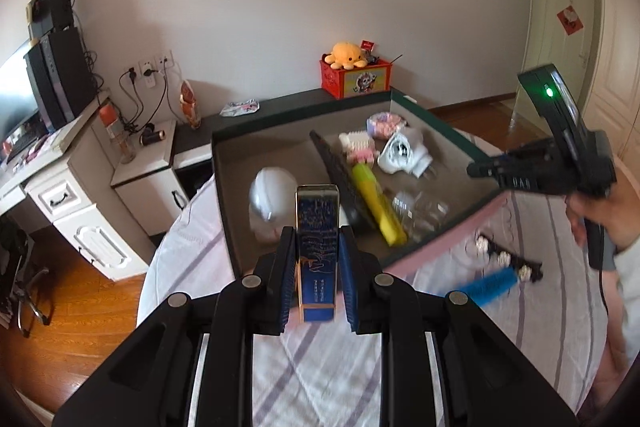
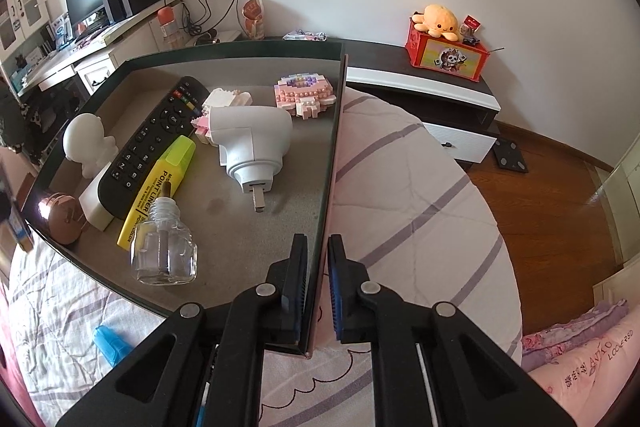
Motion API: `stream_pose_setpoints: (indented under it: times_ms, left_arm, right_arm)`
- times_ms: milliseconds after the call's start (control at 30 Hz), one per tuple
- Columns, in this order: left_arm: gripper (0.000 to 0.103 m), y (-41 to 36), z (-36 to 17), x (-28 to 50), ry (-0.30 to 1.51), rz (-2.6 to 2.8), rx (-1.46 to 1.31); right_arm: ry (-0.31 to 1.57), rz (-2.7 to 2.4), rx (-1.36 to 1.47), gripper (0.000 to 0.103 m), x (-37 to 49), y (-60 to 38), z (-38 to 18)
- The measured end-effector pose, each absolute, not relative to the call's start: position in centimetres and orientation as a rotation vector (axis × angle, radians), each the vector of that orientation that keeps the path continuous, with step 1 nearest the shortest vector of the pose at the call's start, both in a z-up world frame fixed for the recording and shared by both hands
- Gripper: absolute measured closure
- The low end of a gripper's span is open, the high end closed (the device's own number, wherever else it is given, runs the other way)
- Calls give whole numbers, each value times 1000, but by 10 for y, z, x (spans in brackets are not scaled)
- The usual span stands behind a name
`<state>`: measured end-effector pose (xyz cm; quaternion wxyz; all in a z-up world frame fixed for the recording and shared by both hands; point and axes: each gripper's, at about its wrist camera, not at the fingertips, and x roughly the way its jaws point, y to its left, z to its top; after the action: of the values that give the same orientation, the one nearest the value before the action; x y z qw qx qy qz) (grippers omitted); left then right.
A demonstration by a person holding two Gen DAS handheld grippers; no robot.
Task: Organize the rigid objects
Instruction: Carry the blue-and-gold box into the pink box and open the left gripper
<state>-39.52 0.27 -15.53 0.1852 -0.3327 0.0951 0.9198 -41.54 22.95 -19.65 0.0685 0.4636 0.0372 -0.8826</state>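
Left gripper (image 1: 317, 259) is clamping a tall blue and gold box (image 1: 317, 239), its blue pads pressing on both narrow sides, the box standing upright above the near wall of the open storage box (image 1: 440, 243); the lower end of the blue box is partly masked by the fingers and its print is too blurred to read. Right gripper (image 2: 318, 283) is sitting pinched shut on the right-hand wall of the storage box (image 2: 334, 147), one finger inside, one outside. A person's hand (image 1: 596, 215) is gripping its handle, the sleeve cut off at the frame edge. Inside the storage box are lying a black remote (image 2: 154, 147), a yellow highlighter (image 2: 158, 183), a clear glass bottle (image 2: 166, 251), a white plug-in device (image 2: 252, 143), two pink brick models (image 2: 304, 95), a white figurine (image 2: 86, 143) and a copper-coloured round item (image 2: 60, 217), this last half hidden by the near wall. On the striped bedcover (image 2: 420, 207) outside, a blue cylinder (image 1: 488, 285) is showing, motion-blurred, touching a dark strip with pale round pieces (image 1: 508, 259) that cannot be identified. A plush octopus (image 2: 438, 21) is resting on a red crate (image 2: 444, 53) by the wall.
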Motion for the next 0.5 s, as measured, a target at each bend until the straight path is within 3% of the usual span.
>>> stream_pose_setpoints:
  times_ms: [500]
  left_arm:
    - [81, 49, -182, -459, 288, 2571, -1061]
  right_arm:
    - [95, -2654, 1375, 92, -413, 232, -196]
